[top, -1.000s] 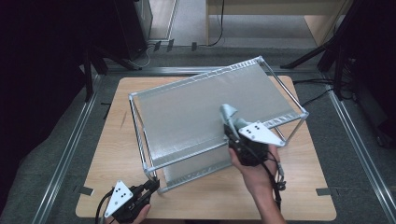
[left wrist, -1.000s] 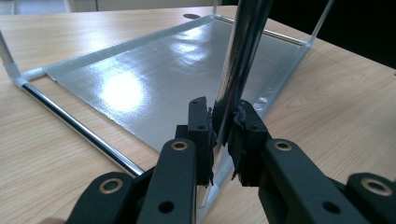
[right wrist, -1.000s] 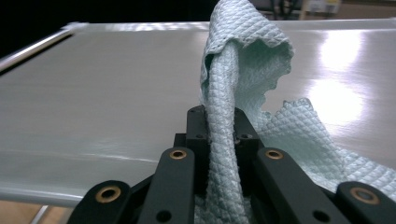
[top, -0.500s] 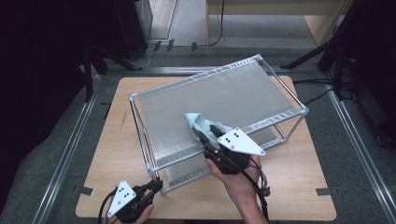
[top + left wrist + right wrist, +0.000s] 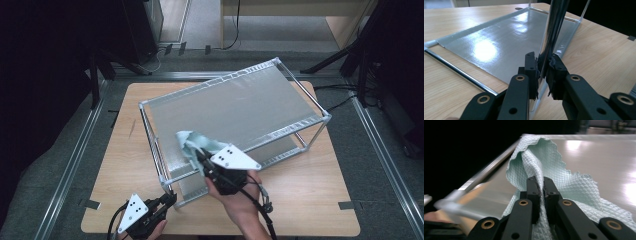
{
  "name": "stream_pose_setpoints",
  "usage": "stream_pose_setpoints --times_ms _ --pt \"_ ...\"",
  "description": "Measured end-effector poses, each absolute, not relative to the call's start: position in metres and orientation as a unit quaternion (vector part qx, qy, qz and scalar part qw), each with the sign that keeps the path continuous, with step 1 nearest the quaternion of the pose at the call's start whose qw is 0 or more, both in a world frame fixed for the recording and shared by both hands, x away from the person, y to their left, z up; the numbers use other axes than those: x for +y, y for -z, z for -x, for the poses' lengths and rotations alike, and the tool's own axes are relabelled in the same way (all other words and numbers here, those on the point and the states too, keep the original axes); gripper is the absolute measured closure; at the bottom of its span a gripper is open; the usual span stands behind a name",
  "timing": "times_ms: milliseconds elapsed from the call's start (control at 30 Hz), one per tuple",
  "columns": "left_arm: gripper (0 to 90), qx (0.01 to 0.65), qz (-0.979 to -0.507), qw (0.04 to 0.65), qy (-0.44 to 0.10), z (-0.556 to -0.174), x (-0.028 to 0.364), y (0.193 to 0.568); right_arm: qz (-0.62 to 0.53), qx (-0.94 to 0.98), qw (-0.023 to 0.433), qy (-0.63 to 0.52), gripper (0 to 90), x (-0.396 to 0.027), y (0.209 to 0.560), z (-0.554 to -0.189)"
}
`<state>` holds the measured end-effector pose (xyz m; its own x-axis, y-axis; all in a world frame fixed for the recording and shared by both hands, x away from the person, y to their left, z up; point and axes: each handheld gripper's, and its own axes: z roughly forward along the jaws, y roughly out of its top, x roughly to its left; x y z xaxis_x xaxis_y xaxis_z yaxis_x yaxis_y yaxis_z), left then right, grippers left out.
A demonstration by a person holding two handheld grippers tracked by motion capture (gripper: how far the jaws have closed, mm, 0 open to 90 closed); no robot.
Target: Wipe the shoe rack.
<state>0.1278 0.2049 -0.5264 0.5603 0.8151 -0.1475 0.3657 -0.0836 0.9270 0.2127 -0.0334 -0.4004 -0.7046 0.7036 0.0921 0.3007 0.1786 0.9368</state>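
Jaws pinch cloth [image 5: 541, 167] on shelf [image 5: 235, 107] above table [image 5: 320, 200].

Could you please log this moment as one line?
left gripper: shut on rack leg | right gripper: shut on green cloth | cloth on top shelf

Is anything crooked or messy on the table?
The metal shelf rack sits turned at an angle to the wooden table, not lined up with its edges. The light green cloth lies crumpled on its top shelf. Nothing looks spilled or broken.
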Motion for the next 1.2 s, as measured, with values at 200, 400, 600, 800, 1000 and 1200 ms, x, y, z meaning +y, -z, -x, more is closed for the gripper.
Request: stream_pose_setpoints --times_ms 200,400,600,800,1000,1200 --pt "79.9 0.418 -0.705 0.532 -0.211 -0.128 0.206 0.526 -0.288 0.761 0.184 -0.551 86.5 -0.009 0.400 -0.194" --pt "79.9 0.418 -0.707 0.532 -0.209 -0.127 0.207 0.526 -0.329 0.739 0.211 -0.549 86.8 -0.047 0.399 -0.208" --pt "79.8 0.420 -0.705 0.531 -0.210 -0.126 0.211 0.526 -0.401 0.696 0.280 -0.525 86.9 -0.116 0.399 -0.234" --pt "79.9 0.422 -0.703 0.532 -0.212 -0.126 0.211 0.527 -0.447 0.660 0.283 -0.534 87.0 -0.159 0.397 -0.244" --pt "79.9 0.420 -0.704 0.531 -0.213 -0.126 0.209 0.527 -0.409 0.684 0.251 -0.549 87.0 -0.125 0.401 -0.229" --pt "79.9 0.420 -0.704 0.532 -0.212 -0.126 0.209 0.527 -0.352 0.716 0.199 -0.569 87.0 -0.063 0.404 -0.206"
